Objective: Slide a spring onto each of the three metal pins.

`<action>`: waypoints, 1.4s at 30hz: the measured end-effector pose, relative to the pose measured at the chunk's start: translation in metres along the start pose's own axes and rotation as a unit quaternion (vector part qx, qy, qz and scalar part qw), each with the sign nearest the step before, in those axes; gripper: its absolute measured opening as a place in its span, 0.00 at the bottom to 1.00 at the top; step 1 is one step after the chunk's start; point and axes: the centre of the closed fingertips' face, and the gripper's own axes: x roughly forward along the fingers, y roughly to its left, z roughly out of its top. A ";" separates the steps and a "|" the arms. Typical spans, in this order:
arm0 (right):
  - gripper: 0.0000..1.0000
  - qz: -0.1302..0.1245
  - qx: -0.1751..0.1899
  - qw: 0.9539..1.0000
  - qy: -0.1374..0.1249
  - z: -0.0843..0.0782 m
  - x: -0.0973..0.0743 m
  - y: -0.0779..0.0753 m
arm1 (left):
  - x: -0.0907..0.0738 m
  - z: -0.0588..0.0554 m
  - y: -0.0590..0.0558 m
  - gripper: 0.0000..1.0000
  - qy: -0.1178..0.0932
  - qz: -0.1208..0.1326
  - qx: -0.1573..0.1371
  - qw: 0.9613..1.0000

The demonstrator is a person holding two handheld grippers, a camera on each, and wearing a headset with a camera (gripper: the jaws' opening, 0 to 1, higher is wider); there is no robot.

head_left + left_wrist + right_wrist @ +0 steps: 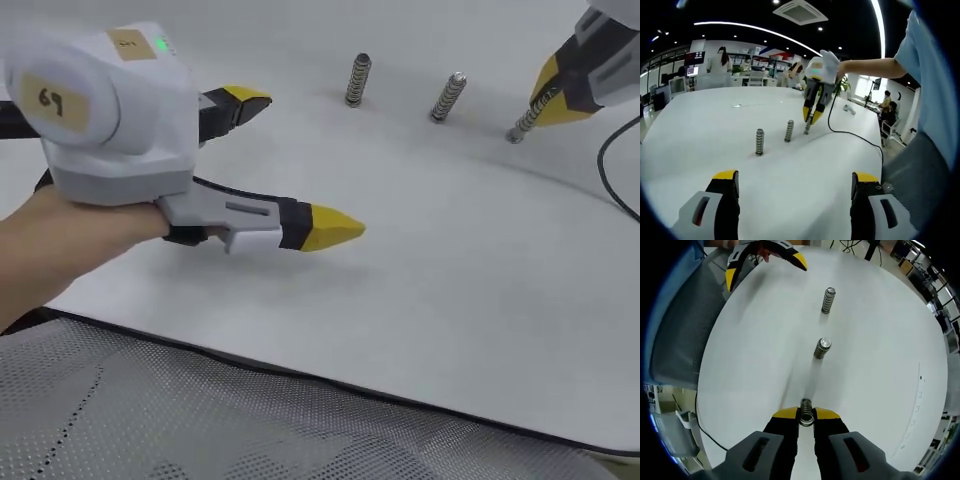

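Right gripper [806, 416] is closed on the third spring [522, 125], near the bench's [420, 290] far right edge. Left gripper [310, 165] is spread wide, empty. Spring is judged light, compliant, slippery; a gentle mid-coil grip is advised.

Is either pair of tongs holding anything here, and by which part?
The right tongs pinch the tilted coiled metal spring near its upper end. The left tongs are open, holding nothing.

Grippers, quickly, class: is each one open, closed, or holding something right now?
Left gripper: open, holding nothing.
Right gripper: closed on a spring.
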 end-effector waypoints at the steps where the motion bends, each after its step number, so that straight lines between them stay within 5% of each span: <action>1: 0.08 -0.001 -0.001 1.000 0.000 0.000 0.001 0.000 | 0.000 0.000 0.000 0.91 0.001 0.000 -0.002 1.000; 31: 0.09 0.011 0.005 1.000 0.002 0.001 0.011 0.005 | -0.001 0.000 0.001 0.90 0.000 0.002 -0.003 1.000; 42: 0.51 -0.010 0.042 0.998 -0.043 0.002 0.010 0.005 | -0.001 0.000 0.000 0.90 0.000 0.001 -0.002 1.000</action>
